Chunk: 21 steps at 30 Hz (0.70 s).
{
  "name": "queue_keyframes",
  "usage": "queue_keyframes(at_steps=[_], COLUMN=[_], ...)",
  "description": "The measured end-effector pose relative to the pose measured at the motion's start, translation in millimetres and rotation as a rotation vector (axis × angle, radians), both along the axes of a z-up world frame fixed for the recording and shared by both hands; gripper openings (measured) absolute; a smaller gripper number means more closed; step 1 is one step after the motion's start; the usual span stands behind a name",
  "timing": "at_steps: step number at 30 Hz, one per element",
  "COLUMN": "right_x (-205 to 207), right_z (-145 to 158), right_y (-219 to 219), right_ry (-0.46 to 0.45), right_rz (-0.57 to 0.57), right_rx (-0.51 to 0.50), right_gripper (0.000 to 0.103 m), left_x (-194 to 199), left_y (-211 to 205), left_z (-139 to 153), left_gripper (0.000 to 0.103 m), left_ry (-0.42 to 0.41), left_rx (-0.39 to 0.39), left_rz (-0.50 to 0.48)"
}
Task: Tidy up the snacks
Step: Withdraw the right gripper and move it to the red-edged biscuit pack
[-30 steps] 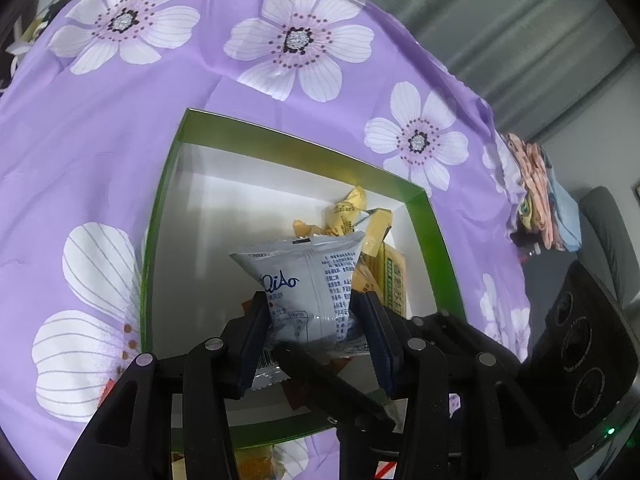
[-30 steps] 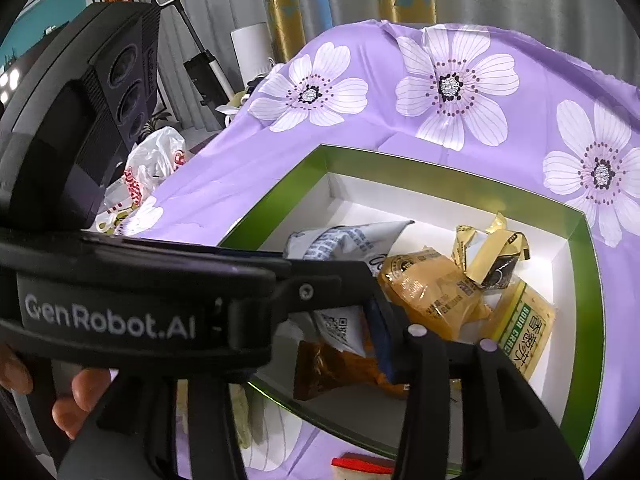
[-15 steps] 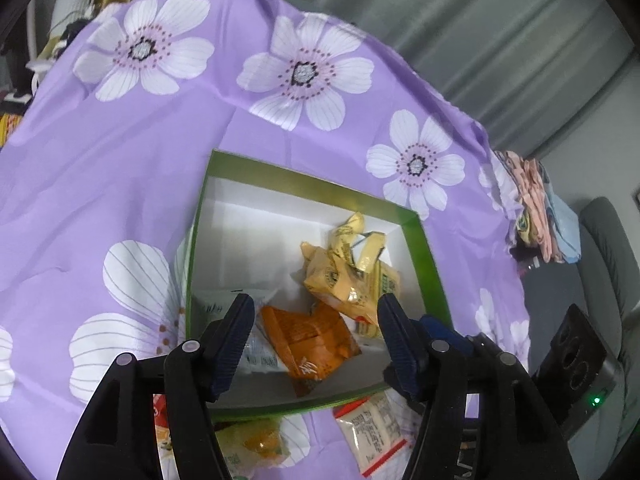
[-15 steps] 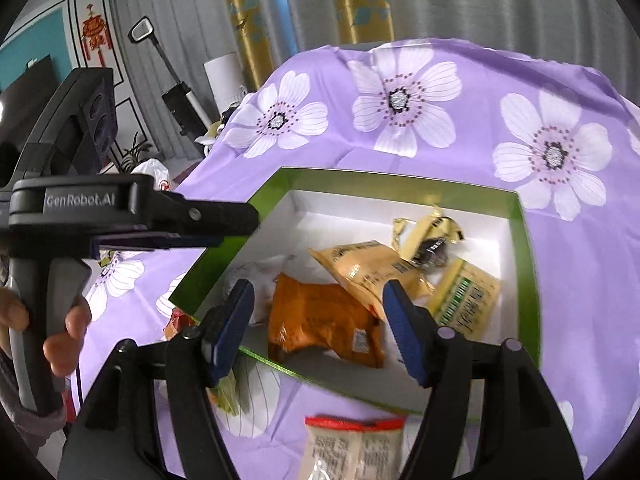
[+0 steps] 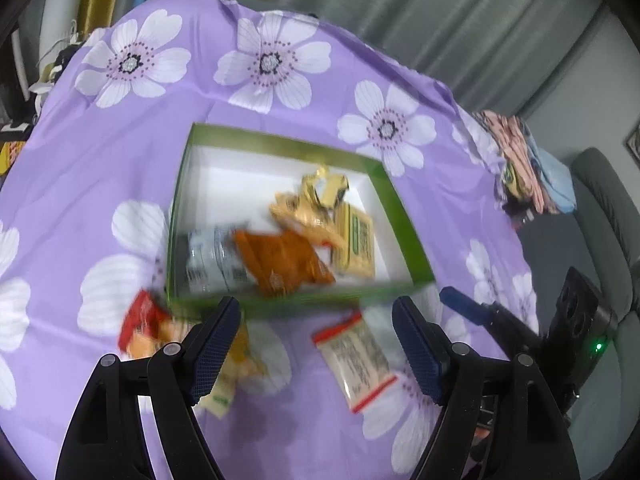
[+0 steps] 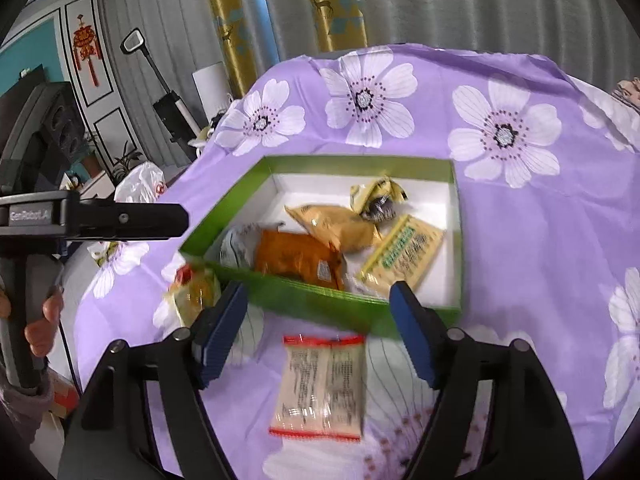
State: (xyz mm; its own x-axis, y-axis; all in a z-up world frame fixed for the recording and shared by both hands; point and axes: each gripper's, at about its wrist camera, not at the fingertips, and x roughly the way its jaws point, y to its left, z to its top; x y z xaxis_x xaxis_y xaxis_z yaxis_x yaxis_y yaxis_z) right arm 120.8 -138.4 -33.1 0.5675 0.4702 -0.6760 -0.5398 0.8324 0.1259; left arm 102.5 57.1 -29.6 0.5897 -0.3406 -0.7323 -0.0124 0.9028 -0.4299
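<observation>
A green box (image 5: 404,216) (image 6: 320,292) with a white inside sits on the purple flowered cloth. In it lie a white-blue packet (image 5: 212,256), an orange packet (image 5: 280,260) (image 6: 296,256), tan and yellow packets (image 6: 332,224) and a green-printed packet (image 6: 404,256). A beige red-edged packet (image 5: 356,360) (image 6: 324,384) lies on the cloth in front of the box. A red-yellow packet (image 5: 144,328) (image 6: 192,292) lies at the box's near left corner. My left gripper (image 5: 316,348) is open and empty, above the cloth. My right gripper (image 6: 320,332) is open and empty, over the beige packet.
The cloth-covered table (image 5: 120,160) drops off at its edges. The right gripper's body (image 5: 520,340) shows at right in the left wrist view; the left gripper's body (image 6: 80,216) and the hand show at left in the right wrist view. Curtains and clutter stand behind.
My left gripper has let go of the white-blue packet into the box and opened. Both grippers have pulled back and up from the box, bringing the packets on the cloth into view.
</observation>
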Motion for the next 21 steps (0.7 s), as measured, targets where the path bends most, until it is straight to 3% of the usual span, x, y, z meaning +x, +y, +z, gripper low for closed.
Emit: queue_keyframes(at_steps=[5, 13, 21], right_x=[-21.2, -44.7, -55.0], right_z=[-12.5, -42.6, -48.5], right_y=[-15.6, -39.0, -51.4], right_ry=[0.037, 0.116, 0.131], right_rz=[-0.009, -0.058, -0.076], right_rx=[-0.018, -0.054, -0.041], right_gripper=[0.078, 0.078, 0.078], left_x=[-24.1, -48.7, -56.0], left_y=[-12.4, -34.4, -49.4], left_z=[-15.0, -51.0, -50.9], left_gripper=[0.079, 0.087, 0.088], left_ry=[0.037, 0.123, 0.111], left_rx=[0.011, -0.045, 0.037], left_rz=[-0.017, -0.052, -0.039])
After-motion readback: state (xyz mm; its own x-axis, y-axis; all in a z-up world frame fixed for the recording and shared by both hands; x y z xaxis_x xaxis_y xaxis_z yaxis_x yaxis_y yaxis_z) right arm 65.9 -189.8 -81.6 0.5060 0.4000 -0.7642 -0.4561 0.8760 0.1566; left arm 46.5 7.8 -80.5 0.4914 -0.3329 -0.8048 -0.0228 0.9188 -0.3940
